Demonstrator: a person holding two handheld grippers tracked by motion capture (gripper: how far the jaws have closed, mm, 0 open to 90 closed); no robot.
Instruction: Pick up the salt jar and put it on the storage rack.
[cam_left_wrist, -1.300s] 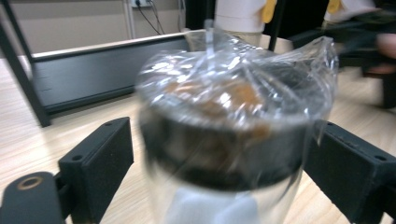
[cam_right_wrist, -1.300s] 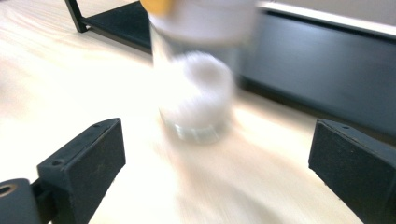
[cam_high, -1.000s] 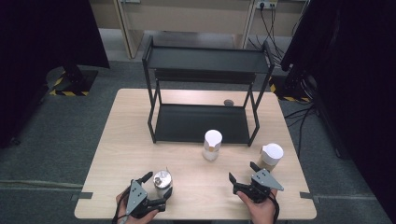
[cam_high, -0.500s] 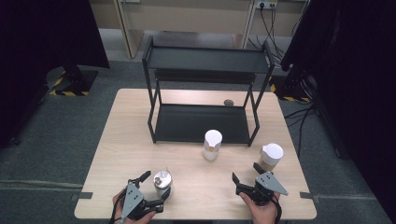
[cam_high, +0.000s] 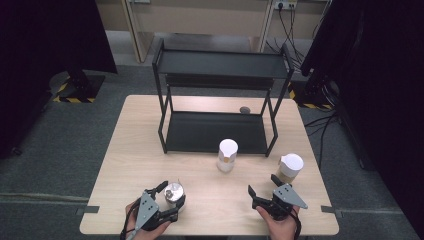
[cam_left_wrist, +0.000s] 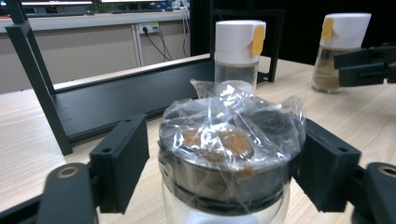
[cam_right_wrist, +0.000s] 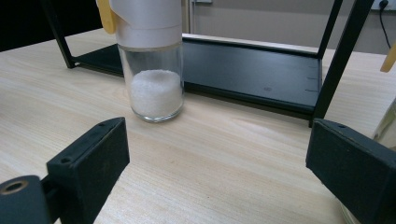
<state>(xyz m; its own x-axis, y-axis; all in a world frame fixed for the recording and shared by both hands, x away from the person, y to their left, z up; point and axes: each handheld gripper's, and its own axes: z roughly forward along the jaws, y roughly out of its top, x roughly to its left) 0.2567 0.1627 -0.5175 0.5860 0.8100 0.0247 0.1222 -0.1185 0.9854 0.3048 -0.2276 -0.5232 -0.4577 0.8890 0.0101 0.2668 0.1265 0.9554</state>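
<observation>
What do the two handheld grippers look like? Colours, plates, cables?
Both are black. The left gripper and right gripper each carry a grey three-cornered plate on top, with small dark dots on the left one. Their jaws end in flat, blocky black pads with small holes. A dark cable trails from each toward the table's near edge.

The left gripper (cam_high: 169, 201) just closed its jaws in around the plastic-wrapped jar (cam_high: 174, 193), which stood between them, the right pad against it, a sliver remaining at the left.
</observation>
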